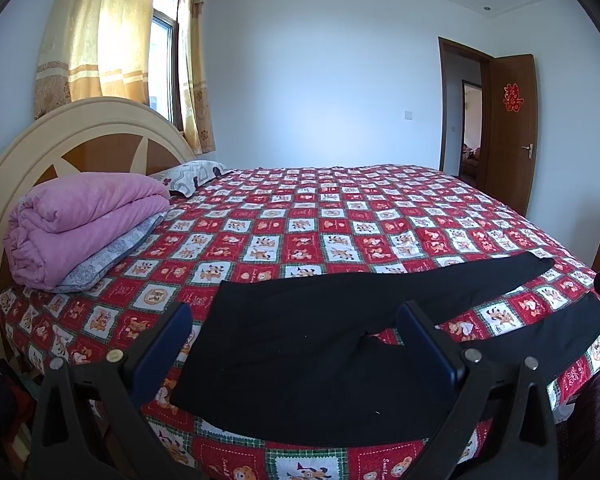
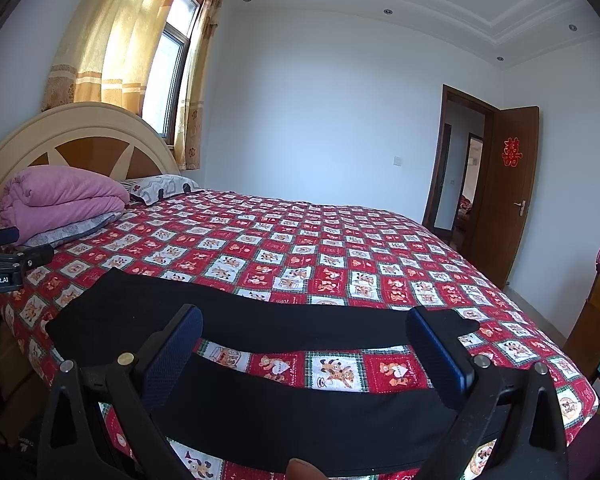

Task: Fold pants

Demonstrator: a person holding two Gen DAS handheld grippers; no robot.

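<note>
Black pants (image 1: 300, 344) lie spread flat near the front edge of the bed, waist to the left, two legs splayed to the right. My left gripper (image 1: 296, 320) is open above the waist and crotch area, holding nothing. In the right wrist view the pants (image 2: 260, 320) show both legs with a strip of bedspread between them. My right gripper (image 2: 304, 328) is open above the legs, holding nothing. The left gripper's body (image 2: 8, 264) shows at the left edge of the right wrist view.
The bed has a red checked cartoon bedspread (image 1: 340, 216). A folded pink quilt (image 1: 80, 224) and pillows (image 1: 192, 174) lie by the headboard (image 1: 80, 132). A wooden cabinet (image 2: 596, 320) stands at the right, an open door (image 2: 508, 192) beyond.
</note>
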